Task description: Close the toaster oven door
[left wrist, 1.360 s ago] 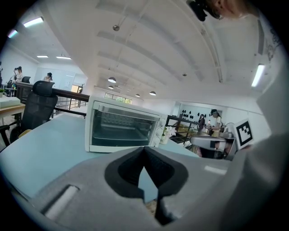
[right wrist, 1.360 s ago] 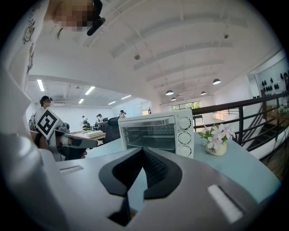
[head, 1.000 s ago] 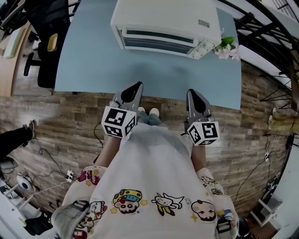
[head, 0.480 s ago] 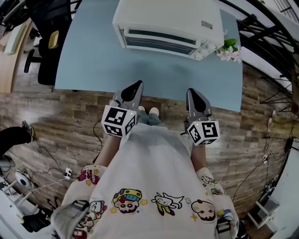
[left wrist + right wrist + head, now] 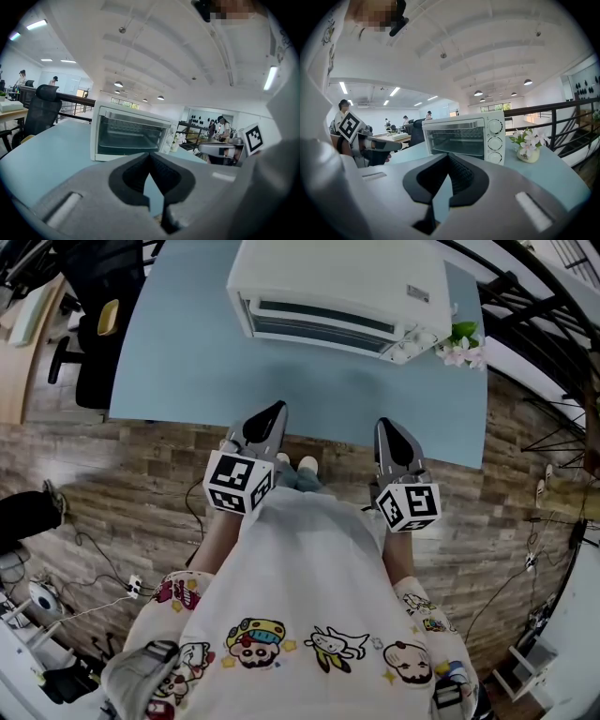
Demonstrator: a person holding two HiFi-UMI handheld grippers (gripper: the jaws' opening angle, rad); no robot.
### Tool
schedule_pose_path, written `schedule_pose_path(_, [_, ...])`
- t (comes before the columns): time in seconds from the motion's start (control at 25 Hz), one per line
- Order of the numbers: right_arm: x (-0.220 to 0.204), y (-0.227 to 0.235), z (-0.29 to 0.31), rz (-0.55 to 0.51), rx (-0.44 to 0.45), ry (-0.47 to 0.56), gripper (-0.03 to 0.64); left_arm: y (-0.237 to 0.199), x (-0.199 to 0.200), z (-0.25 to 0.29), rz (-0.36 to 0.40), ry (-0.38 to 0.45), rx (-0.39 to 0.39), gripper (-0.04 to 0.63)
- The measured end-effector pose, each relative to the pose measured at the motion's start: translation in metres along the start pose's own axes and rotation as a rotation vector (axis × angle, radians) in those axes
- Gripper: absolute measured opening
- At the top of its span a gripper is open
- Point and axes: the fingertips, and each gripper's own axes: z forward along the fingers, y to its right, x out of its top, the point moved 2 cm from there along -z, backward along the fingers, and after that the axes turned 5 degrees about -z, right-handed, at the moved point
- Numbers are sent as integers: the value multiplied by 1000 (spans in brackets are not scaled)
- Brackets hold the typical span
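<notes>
I see one white toaster oven (image 5: 337,296), its glass door upright against the front and three knobs (image 5: 495,141) down its right side. It stands at the far edge of the blue table (image 5: 187,362), with one flower pot (image 5: 459,338) just beside it toward the far right corner. My left gripper (image 5: 277,412) and right gripper (image 5: 385,427) hang at the near edge, both clenched on nothing. Open tabletop lies between them and the oven.
</notes>
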Motion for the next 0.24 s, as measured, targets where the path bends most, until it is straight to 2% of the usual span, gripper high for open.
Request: schedule_pose_path(0.24, [0,4,6,1,-1,1,8,-3,1,8,1,-6,-5,-2])
